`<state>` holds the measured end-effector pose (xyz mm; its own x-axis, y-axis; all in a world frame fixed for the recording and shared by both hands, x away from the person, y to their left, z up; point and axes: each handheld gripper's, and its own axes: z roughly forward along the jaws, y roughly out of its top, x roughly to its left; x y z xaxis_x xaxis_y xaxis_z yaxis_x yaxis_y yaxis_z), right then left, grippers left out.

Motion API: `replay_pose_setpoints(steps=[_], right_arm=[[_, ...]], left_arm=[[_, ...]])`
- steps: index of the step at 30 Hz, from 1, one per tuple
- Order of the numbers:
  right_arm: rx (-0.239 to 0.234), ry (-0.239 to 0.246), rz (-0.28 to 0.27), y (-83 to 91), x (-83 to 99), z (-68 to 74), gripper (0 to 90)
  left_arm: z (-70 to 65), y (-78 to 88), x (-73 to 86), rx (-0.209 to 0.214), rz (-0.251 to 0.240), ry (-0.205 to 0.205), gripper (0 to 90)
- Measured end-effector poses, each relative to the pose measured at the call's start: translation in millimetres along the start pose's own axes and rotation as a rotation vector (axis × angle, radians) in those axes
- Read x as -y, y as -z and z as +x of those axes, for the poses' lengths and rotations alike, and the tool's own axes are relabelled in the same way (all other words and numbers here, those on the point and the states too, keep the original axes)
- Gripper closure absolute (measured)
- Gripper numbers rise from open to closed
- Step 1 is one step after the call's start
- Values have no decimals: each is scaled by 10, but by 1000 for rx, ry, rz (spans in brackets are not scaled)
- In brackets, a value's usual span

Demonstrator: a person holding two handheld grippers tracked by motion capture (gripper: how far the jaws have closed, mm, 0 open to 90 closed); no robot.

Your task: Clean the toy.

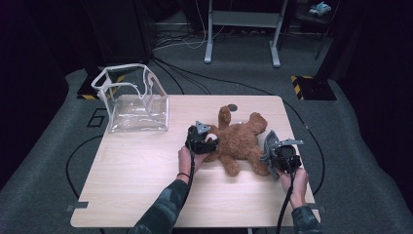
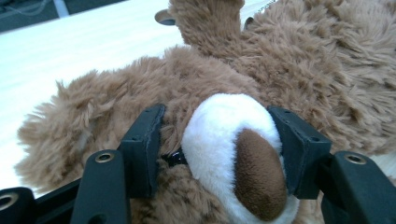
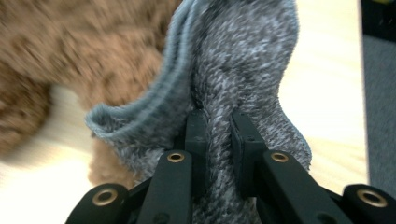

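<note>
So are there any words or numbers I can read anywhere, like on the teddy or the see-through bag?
"6": a big dark numeral on the grey floor mat, left of the table, partly hidden by the table's edge.
Teddy bear: no tag or writing shows.
Clear bag: no label shows.
Grey sock: no writing.

Sleeves: I see dark mottled grey-green cloth on both forearms.
Left wrist: a thin dark band.
Left gripper [image 1: 206,141]: black body, grey three-cornered plate on top.
Right gripper [image 1: 269,155]: black, grey plate, black cable trailing.
Jaws: black, brass-ringed screw holes.
</note>
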<state>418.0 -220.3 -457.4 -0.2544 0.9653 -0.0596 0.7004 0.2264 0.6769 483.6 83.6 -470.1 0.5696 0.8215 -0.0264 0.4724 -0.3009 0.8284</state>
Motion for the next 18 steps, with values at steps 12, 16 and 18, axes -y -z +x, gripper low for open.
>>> replay_pose_setpoints(steps=[12,16,18], right_arm=[[-100,94,-75,-81,-555,494,792],[-80,83,-34,-247,-572,537,793],[-85,74,-33,-247,-580,512,793]], left_arm=[[91,-67,-79,26,24,29,395],[83,-72,-128,16,28,10,384],[58,-57,-148,5,25,-7,362]])
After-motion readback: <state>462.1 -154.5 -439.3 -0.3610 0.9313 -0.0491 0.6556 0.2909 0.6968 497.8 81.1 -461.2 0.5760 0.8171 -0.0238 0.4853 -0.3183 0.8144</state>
